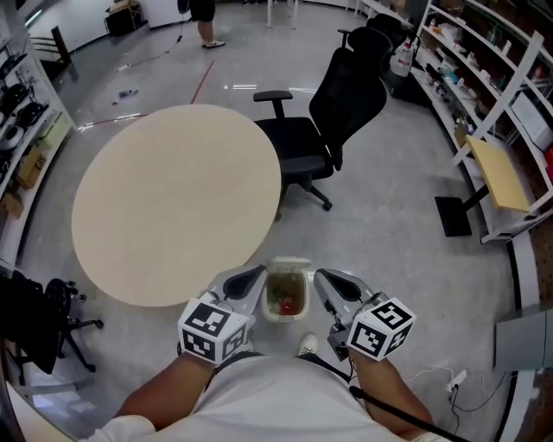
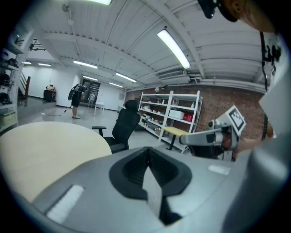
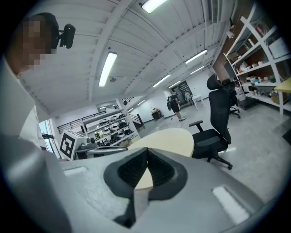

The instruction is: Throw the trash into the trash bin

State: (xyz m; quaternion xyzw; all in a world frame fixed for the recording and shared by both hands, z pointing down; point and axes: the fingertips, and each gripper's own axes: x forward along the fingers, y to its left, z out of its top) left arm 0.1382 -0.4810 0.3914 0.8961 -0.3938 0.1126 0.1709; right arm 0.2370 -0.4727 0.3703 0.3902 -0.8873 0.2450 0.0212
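Since the trash (image 1: 286,303) already lies inside the trash bin (image 1: 283,317), a red scrap among paler bits at the bottom, the main work of the task looks done. In the head view the bin shows between the two claws and beneath them, its mouth uncovered and its lid (image 1: 289,262) tipped back on the side away from the claw tips. It stands on the floor (image 1: 389,233), well below both claws.

The left claw (image 1: 257,275) is closed with nothing in it: its own view shows the two dark pads meeting along one line, only the room beyond them. The right claw (image 1: 322,277) is the same, pads pressed together and empty. Neither touches the bin; in the head view each tip appears just beside its rim, one on either side, and both point forward rather than down into it.

Ahead of the claws and somewhat to their left spreads the round table (image 1: 173,198), with no trash that I can see on it. Ahead and to the right of the right claw stands a black office chair (image 1: 341,104), with shelves (image 1: 492,78) farther right. A person (image 1: 206,19) stands far off beyond the table.

What may be left, by my reading, is only to shut the lid, if the task wants that; no further trash shows on the floor near the claws.
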